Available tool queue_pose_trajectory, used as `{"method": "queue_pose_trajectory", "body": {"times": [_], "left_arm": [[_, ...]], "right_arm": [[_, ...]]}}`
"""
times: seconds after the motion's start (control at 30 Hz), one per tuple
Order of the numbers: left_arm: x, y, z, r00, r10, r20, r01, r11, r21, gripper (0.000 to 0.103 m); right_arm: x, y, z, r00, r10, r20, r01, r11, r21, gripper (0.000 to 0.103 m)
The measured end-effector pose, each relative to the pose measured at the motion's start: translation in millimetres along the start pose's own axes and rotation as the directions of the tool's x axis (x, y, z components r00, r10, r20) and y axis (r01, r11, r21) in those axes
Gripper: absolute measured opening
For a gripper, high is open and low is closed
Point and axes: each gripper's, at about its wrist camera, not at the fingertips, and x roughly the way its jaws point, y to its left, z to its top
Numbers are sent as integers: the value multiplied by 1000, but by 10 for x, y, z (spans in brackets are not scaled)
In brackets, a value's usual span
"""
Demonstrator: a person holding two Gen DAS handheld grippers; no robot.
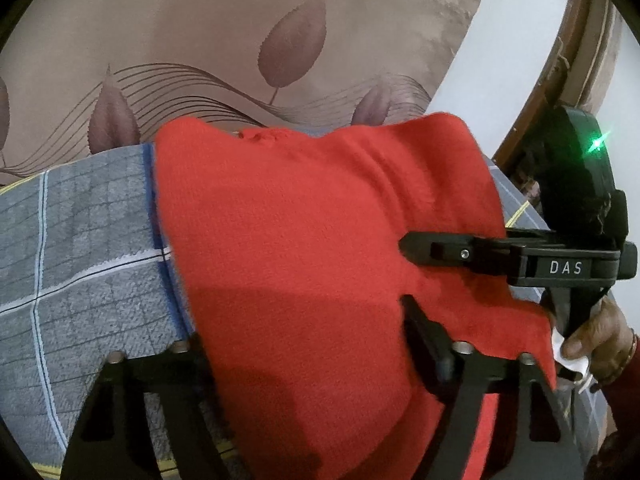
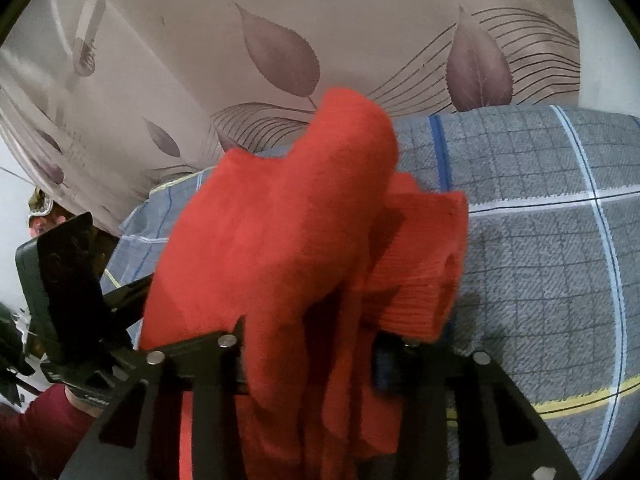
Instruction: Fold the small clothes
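A small red knitted garment (image 1: 304, 240) lies over the grey checked cloth (image 1: 80, 248) and fills the middle of both views. My left gripper (image 1: 304, 344) holds its near edge; the left finger is hidden under the fabric and the right finger (image 1: 424, 336) shows on top. My right gripper (image 2: 308, 356) is shut on a bunched fold of the red garment (image 2: 288, 224), lifted above the cloth. A ribbed cuff (image 2: 424, 264) hangs to the right. The right gripper also shows in the left wrist view (image 1: 408, 246), lying on the garment's right side.
The grey checked cloth (image 2: 540, 248) covers the surface. A beige sheet with a leaf pattern (image 1: 240, 40) lies behind it. A wooden frame (image 1: 560, 60) stands at the far right. A hand (image 1: 600, 340) holds the other gripper's handle.
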Motion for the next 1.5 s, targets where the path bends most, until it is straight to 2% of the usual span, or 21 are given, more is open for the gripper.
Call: {"method": "queue_pose_trajectory", "body": {"times": [0.13,0.23,0.33,0.57,0.7,0.83,1.23,1.5], "left_arm": [[-54,-57,-7,999,26,27,-26,1000,2,49],[-88,-136,-11,998,51,36,-52,998,32,42],[-117,-148,5,999,46,26,-47,999,25,40],[-302,-128,-75,1000,14,19,-14,1000,-18,39],[-466,-90,-135,999,-27,24,28,997,-68,38],[-667,-159,-236,999,-24,31,26,998,-65,38],[-1678,-390,-728,998,-22,64,25,999,-47,38],[-2331,-562,-1176,996,18,89,-16,1000,-21,38]], "right_arm": [[-24,55,-21,1000,-4,23,4,1000,-3,32],[-73,21,-35,999,3,35,-4,1000,18,31],[-129,32,-50,999,12,49,-14,999,35,31],[-348,119,-100,995,52,81,-57,997,55,30],[-494,222,-157,992,85,97,-91,994,61,30],[-634,345,-242,986,123,108,-131,989,67,30],[-1167,1018,-785,964,234,128,-241,970,40,30],[-1403,1580,-1178,944,304,126,-307,952,9,30]]}}
